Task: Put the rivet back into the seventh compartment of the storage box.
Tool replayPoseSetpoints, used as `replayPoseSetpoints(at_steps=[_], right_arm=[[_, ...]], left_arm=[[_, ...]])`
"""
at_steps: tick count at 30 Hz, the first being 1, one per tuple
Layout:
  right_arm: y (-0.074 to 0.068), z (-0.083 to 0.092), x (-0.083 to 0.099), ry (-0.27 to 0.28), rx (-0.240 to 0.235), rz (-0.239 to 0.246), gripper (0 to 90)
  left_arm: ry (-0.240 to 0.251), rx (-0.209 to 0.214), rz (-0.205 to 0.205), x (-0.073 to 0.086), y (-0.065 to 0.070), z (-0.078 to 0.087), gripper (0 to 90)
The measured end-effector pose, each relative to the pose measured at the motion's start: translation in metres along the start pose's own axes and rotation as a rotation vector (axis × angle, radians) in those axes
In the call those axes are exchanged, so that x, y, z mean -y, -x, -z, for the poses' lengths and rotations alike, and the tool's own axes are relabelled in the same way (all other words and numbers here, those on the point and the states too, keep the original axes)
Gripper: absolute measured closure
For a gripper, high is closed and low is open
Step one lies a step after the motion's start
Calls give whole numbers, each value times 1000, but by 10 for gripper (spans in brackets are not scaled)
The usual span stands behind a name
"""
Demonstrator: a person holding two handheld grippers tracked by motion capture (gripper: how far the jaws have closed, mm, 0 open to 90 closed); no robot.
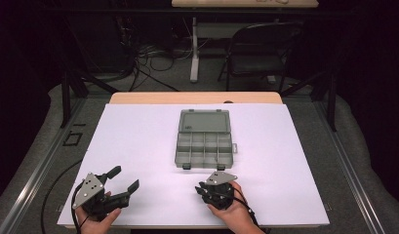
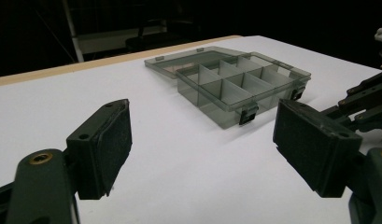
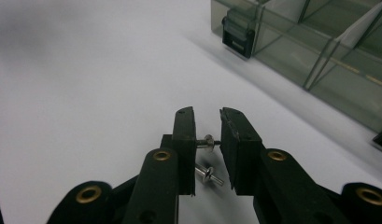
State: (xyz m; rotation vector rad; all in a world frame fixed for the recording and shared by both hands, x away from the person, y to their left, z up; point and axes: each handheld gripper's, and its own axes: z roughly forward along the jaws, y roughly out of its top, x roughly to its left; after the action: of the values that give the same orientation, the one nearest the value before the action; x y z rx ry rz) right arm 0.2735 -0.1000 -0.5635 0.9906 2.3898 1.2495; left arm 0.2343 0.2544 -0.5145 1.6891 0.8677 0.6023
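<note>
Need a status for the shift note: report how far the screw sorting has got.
Done: the organizer box lies open, lid back, on the white table; the compartments in view look bare. In hand: the right hand-held gripper has closed on one small screw; a second screw lies on the table under its jaws. Left: both screws into the box. The left hand-held gripper is open, holding nothing.

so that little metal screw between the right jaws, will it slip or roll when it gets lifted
Probably stiff and very light: the screw is thin bare metal. It looks apt to slip or pivot, since the right hand-held gripper pinches it end to end across its narrow shaft. If dropped, it would likely roll in an arc like the second screw lying on the white table.
</note>
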Motion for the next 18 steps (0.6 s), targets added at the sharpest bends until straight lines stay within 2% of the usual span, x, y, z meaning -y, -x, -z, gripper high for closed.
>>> replayPoseSetpoints(at_steps=[11, 18], right_arm=[[2, 22, -13, 71, 11, -5, 757], [5, 33, -17, 88, 28, -6, 757]], left_arm=[[-8, 0, -3, 0, 0, 0, 194], [-8, 0, -3, 0, 0, 0, 194]])
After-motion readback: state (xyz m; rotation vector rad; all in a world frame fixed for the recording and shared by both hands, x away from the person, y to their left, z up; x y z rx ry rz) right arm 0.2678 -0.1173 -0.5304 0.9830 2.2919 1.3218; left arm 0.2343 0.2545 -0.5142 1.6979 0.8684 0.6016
